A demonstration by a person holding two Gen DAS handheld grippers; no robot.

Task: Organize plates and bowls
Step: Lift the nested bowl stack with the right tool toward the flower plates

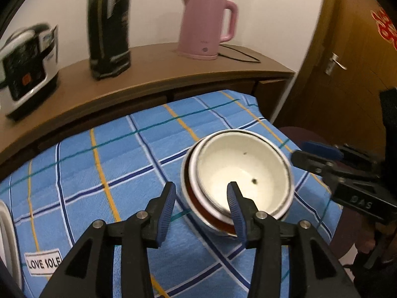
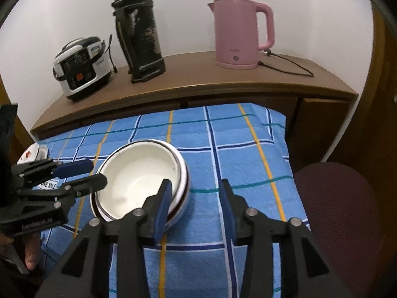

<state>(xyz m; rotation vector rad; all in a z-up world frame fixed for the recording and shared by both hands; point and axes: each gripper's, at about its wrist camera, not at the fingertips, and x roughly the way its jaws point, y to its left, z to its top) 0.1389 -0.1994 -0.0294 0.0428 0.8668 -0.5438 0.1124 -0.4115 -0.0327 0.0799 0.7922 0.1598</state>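
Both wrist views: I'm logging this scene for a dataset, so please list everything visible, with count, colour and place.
bowls: two, white with brown rims, nested on the cloth
small dish: one, white with red flower print, cloth's far left edge
checked cloth: one, blue, covering the table
kettle: one, pink, right on the wooden counter
flask: one, black, middle of counter
rice cooker: one, white and black, left on counter
chair: one, dark red, right of table
door: one, brown, far right
left tool: black with blue pads, open, astride the bowls' rim
right tool: same, open, astride the opposite rim
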